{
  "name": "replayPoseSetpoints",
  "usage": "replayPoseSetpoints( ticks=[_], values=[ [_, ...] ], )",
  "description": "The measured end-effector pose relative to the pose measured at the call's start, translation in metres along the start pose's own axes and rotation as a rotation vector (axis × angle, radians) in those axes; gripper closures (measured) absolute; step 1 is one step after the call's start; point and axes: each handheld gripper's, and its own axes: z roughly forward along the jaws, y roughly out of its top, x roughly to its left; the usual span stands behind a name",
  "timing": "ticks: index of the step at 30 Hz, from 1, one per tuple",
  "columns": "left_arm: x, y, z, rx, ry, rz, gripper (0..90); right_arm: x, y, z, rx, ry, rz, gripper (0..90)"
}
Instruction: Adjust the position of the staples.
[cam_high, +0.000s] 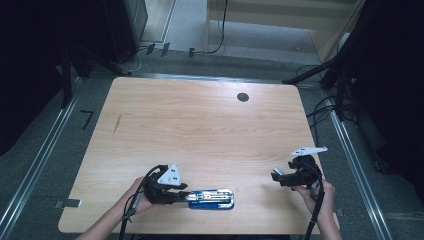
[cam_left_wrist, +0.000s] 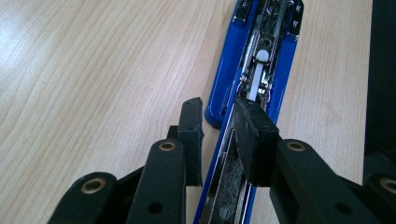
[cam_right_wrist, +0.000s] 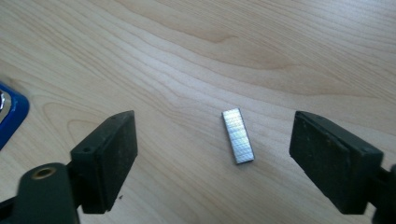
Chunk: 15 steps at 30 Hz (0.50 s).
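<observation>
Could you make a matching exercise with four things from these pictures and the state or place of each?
Things:
1. stapler
2. staple strip
3. left gripper
4. right gripper

States:
A. open, jaws on both sides of a small metal piece
B. lies bare on the table, silver
C. blue, opened flat
D. shut on the blue thing's inner rail

Pairs: 1-C, 2-B, 3-D, 4-A
</observation>
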Motion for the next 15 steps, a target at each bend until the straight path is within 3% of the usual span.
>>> replayPoseSetpoints(
  ticks=[1,2,5,11,15],
  values=[
    [0.000,0.000,0.000,0.000,0.000,0.000,73.4,0.000,0.000,0.000,0.000,0.000,0.000,19.0],
    [0.000,0.000,0.000,0.000,0.000,0.000,73.5,-0.005,-0.001,0.005,0.018,0.002,0.002,27.2],
    [0.000,0.000,0.000,0.001,-0.001,0.000,73.4,-0.008,-0.002,0.009,0.022,-0.012,0.006,30.8],
    [0.001,0.000,0.000,0.000,-0.005,-0.002,73.3,-0.013,-0.002,0.014,-0.007,-0.034,0.007,47.4],
    [0.000,0.000,0.000,-0.002,-0.004,-0.005,73.3,-0.011,0.000,0.017,-0.006,-0.043,-0.001,52.5]
  ],
)
